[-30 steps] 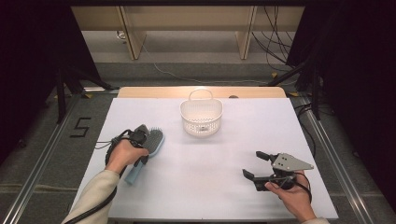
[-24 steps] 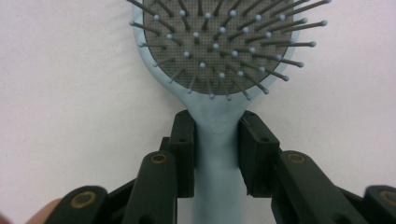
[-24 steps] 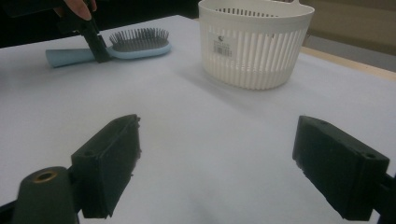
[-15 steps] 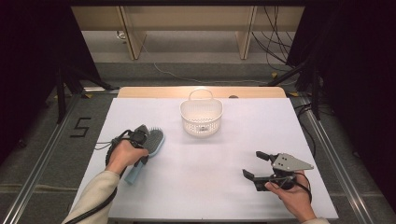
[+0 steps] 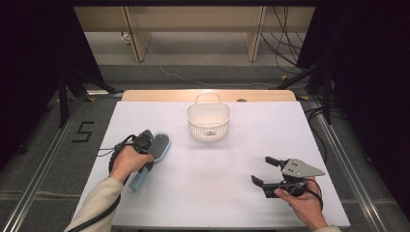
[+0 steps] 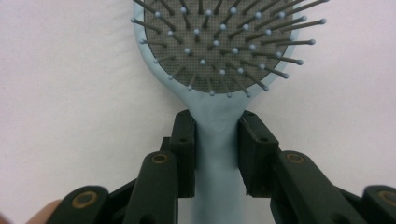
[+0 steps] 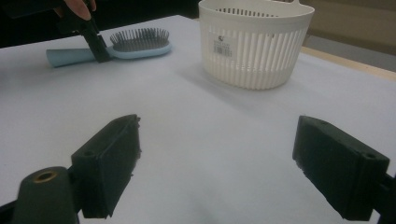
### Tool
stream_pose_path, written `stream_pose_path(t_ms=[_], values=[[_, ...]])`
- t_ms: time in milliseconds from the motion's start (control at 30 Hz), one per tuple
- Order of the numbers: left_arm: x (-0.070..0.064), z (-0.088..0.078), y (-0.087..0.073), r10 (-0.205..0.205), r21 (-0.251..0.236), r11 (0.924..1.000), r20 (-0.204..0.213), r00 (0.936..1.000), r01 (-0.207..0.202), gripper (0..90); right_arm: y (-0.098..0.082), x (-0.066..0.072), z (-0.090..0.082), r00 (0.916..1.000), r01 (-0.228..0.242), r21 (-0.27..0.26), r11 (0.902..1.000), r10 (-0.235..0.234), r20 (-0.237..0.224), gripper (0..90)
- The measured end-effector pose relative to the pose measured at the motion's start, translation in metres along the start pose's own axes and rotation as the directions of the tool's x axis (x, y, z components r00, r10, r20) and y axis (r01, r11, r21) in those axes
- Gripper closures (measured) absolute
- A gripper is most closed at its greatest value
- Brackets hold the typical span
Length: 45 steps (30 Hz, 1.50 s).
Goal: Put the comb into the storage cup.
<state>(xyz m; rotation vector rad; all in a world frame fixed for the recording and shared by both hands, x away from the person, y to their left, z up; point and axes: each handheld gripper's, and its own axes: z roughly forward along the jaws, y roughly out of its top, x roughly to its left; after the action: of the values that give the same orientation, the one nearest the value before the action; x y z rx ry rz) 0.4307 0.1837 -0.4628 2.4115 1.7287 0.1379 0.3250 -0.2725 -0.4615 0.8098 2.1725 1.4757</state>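
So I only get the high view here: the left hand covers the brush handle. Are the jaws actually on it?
Observer: Yes. In the left gripper view the left gripper has both jaws pressed against the neck of the blue hairbrush, just below the bristle pad.
Operator: Is the brush lifted?
Observer: The right gripper view shows it lying flat on the table, bristles up.
Operator: And the right gripper?
Observer: The right gripper has its jaws wide apart with nothing between them, facing the white basket.
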Motion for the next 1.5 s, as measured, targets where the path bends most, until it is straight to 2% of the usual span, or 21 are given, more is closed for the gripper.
stream_pose_path(t_ms=[833, 1133, 1333, 1500], values=[[0.003, -0.001, -0.004, -0.001, -0.033, 0.9995, 0.013, 0.9999, 0.001, 69.8, 0.000, 0.000, 0.000, 1.0000, -0.003, 0.001, 1.0000, 0.003, 0.001, 15.6], [0.002, -0.008, -0.004, 0.009, -0.079, 0.9968, 0.012, 0.9999, -0.008, 69.8, 0.000, 0.000, 0.000, 1.0000, -0.004, -0.001, 1.0000, 0.004, 0.002, 15.6], [0.001, -0.016, -0.005, 0.014, -0.124, 0.9922, 0.019, 0.9997, -0.011, 69.8, 0.000, 0.000, -0.001, 1.0000, -0.003, -0.002, 1.0000, 0.003, 0.004, 15.6], [-0.001, -0.021, -0.005, 0.011, -0.171, 0.9853, 0.024, 0.9997, -0.006, 69.8, 0.000, 0.000, -0.001, 1.0000, -0.007, -0.002, 1.0000, 0.007, 0.003, 15.7]])
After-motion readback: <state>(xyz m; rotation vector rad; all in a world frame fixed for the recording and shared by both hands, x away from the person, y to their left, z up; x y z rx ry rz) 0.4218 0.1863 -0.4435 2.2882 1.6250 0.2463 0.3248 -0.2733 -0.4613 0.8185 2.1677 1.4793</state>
